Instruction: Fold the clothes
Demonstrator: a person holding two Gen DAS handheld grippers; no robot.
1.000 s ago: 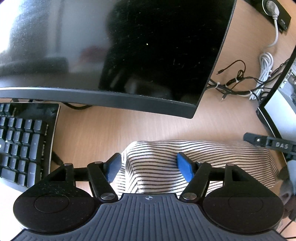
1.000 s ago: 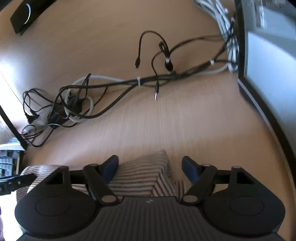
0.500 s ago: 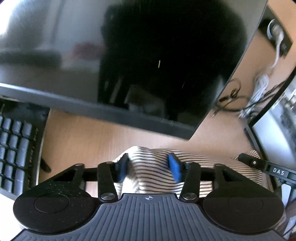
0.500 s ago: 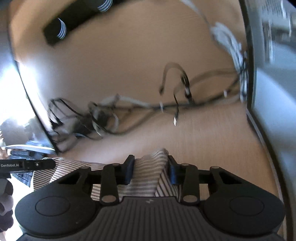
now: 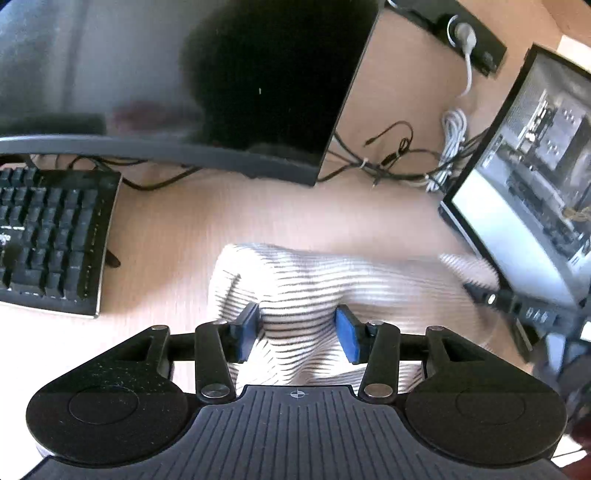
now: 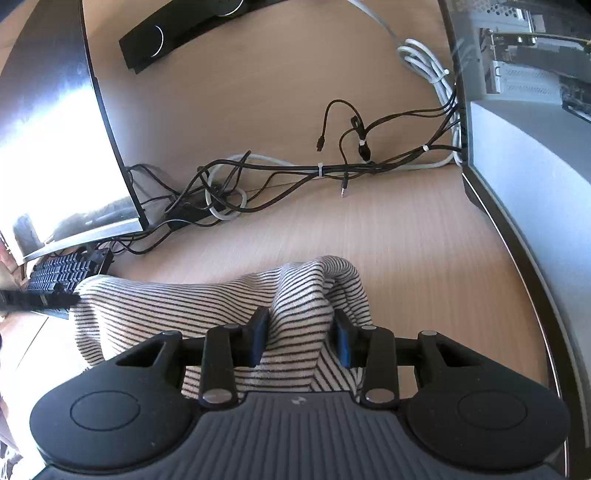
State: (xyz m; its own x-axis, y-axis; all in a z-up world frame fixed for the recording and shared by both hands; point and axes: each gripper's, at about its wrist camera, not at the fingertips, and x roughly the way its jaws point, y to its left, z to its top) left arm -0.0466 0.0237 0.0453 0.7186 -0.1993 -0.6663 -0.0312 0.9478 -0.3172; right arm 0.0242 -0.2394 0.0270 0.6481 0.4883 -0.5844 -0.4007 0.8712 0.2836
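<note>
A white garment with thin black stripes (image 5: 314, 280) lies bunched on the wooden desk (image 5: 258, 218). My left gripper (image 5: 297, 325) has a raised fold of it between its blue pads, which touch the cloth on both sides while the jaws are opening slightly. In the right wrist view the same garment (image 6: 166, 306) stretches to the left, and my right gripper (image 6: 301, 332) is shut on a peaked fold at its right end. Each view shows a black finger of the other gripper at the cloth's far edge.
A large dark monitor (image 5: 166, 74) stands behind the cloth, with a black keyboard (image 5: 48, 236) to the left. A second screen (image 5: 524, 184) rises at the right. Tangled cables (image 6: 295, 170) and a black power strip (image 6: 177, 33) lie further back.
Both grippers have gone from open around the cloth to closed on folds of it. Both have pulled back and up a little, and the garment is bunched and lifted between them.
</note>
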